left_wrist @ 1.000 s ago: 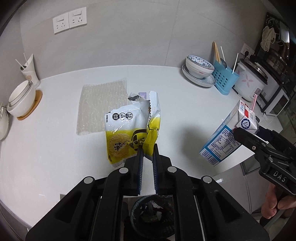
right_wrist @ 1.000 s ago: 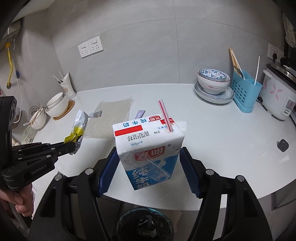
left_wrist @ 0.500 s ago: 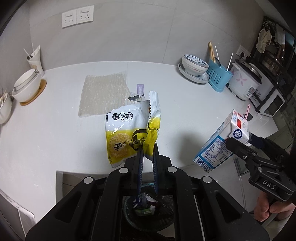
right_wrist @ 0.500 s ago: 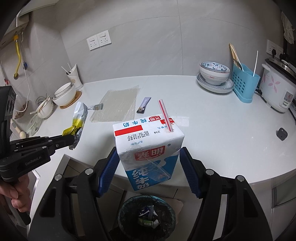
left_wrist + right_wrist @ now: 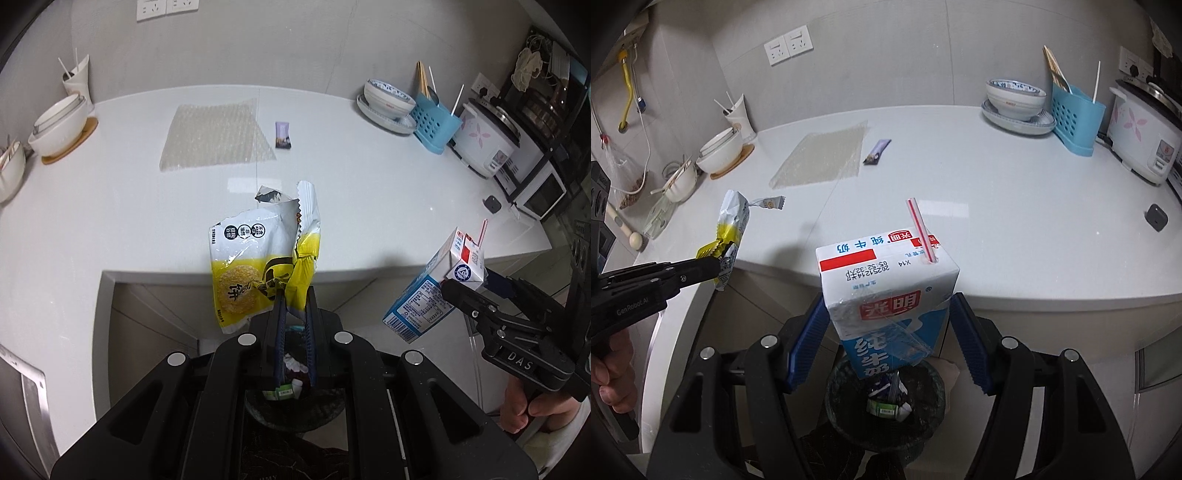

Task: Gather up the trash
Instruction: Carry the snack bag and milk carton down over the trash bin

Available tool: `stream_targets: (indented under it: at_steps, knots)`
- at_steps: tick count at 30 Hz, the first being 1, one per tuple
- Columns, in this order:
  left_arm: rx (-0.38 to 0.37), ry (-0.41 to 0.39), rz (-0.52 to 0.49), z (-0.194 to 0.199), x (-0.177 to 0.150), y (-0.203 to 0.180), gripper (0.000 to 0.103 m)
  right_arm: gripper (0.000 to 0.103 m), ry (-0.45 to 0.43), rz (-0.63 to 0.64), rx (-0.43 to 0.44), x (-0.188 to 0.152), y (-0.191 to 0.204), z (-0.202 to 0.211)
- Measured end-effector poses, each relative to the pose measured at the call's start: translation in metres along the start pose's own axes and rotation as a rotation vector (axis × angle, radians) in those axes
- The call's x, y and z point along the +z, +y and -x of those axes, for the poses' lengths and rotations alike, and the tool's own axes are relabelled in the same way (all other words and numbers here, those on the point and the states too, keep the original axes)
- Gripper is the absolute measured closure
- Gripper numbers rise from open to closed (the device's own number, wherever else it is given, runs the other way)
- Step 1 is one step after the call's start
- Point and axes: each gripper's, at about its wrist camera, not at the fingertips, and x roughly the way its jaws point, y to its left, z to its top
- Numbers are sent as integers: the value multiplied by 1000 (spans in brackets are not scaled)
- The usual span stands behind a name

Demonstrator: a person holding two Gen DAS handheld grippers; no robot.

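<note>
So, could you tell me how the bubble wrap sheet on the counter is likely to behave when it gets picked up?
The bubble wrap sheet looks thin and flat, so it will probably droop and fold. Being clear plastic film, it is likely very light. It lies flush on the counter, so catching an edge may be fiddly.

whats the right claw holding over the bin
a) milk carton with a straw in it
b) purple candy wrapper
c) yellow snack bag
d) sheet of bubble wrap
a: the right claw is clamped on the sides of the milk carton, whose red-striped straw sticks out of its top, above the trash bin; the yellow snack bag is in the left claw.
</note>
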Motion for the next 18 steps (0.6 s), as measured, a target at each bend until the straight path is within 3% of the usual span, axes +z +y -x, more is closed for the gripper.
stream_targets:
  at_steps: [18]
  knots:
    - [-33,158,-19,-57,-80,1,94,39,131,31,0,-68,2,-47]
